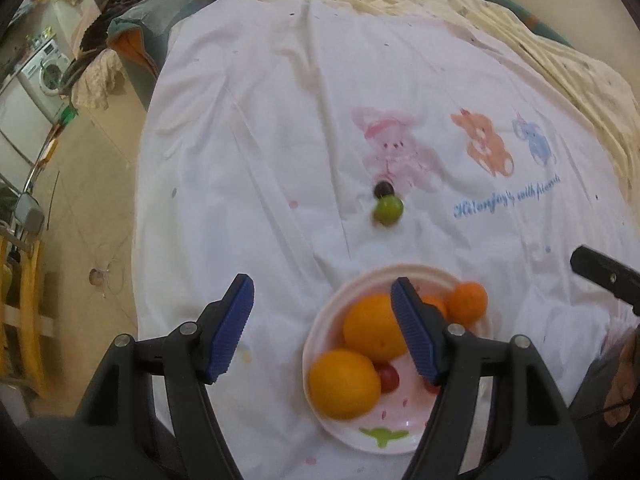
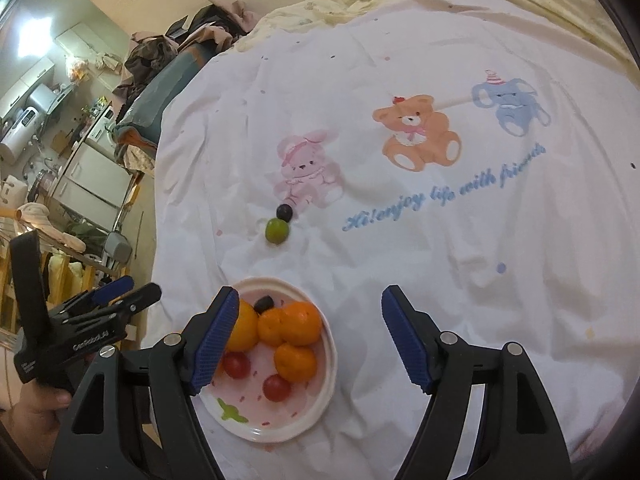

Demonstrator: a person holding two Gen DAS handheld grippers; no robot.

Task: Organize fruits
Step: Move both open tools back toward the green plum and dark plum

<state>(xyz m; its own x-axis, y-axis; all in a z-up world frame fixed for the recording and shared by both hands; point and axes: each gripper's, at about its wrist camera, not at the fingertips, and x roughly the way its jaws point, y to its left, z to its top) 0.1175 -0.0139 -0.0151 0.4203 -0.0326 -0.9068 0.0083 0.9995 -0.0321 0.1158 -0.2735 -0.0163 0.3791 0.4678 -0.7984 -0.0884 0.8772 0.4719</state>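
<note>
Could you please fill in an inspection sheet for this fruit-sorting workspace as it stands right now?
Surface: white sheet with printed cartoon animals, wrinkled, spread over a bed.
Job's things: pink bowl holds oranges, red grapes and a dark grape; a green fruit and another dark grape lie touching on the sheet, outside the bowl.
Clutter: small coloured spots on the sheet; print or stains, cannot tell.
Grippers: left gripper open, empty, above the bowl's edge; right gripper open, empty.
Cables: nothing seen.
Surroundings: washing machine, piled clothes, kitchen shelves.
</note>
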